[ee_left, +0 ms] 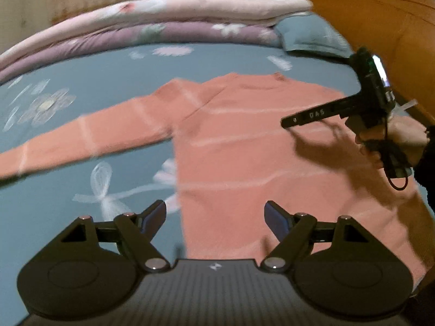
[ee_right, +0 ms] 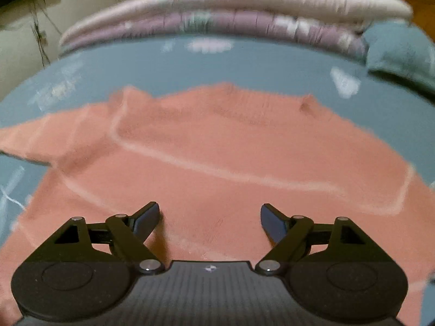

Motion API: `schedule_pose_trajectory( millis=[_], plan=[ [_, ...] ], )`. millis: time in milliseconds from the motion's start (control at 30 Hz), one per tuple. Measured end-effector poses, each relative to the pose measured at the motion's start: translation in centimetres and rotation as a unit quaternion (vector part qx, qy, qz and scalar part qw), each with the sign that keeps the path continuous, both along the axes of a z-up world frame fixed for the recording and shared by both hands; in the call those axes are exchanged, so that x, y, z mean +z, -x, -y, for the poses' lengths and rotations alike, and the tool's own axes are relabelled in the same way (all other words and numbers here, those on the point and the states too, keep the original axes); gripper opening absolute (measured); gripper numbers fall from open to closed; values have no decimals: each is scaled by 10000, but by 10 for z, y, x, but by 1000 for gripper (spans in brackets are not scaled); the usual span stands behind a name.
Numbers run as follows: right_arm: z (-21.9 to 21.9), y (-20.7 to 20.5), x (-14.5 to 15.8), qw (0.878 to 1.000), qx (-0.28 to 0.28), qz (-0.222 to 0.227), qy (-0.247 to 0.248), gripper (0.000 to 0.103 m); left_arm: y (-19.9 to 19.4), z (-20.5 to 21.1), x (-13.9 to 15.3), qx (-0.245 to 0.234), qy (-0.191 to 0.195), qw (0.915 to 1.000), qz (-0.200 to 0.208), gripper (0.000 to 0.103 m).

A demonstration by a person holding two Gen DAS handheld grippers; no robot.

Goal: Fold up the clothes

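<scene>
Right now you are holding both the left gripper (ee_left: 214, 214) and right gripper (ee_right: 209, 217) wide open and empty. The sweater (ee_left: 244, 146) is lying flat on the bed (ee_left: 108, 70), one sleeve (ee_left: 89, 133) stretched sideways, ready for folding.

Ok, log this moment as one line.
sweater: flat on bed | left claw: open, empty | right claw: open, empty

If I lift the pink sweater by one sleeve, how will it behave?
The pink sweater lies flat and limp on the bedsheet, so it would probably drape and sag. Its knit looks fuzzy, so likely grippy, not slippery. The outstretched sleeve would likely trail.
</scene>
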State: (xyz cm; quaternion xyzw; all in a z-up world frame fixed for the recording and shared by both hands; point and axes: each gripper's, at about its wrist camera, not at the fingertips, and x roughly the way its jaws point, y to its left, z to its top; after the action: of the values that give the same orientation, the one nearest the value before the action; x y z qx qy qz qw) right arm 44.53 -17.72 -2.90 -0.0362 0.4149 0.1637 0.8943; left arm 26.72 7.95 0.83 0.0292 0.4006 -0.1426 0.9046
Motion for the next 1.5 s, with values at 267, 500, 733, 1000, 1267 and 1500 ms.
schedule_pose_trajectory(
  millis=[267, 500, 733, 1000, 1267, 1500],
  plan=[
    [21, 77, 7, 9965, 381, -94, 736, 96, 23, -34, -5, 617, 37, 9976, -309, 80],
    [30, 161, 19, 9998, 189, 10, 38, 98, 22, 14, 9, -149, 293, 9993, 162, 80],
    [70, 235, -6, 9996, 23, -215, 156, 103, 64, 59, -5, -949, 329, 9949, 109, 80],
    [95, 300, -11, 9992, -33, 243, 299, 103, 137, 62, -47, -1305, -2, 9912, -200, 94],
    [94, 320, -17, 9958, -282, 839, 233, 103, 182, 57, -36, -1394, -193, 9892, 405, 94],
    [103, 351, -13, 9949, -311, 949, 120, 103, 180, 65, -47, -1393, -162, 9896, 321, 94]
  ],
)
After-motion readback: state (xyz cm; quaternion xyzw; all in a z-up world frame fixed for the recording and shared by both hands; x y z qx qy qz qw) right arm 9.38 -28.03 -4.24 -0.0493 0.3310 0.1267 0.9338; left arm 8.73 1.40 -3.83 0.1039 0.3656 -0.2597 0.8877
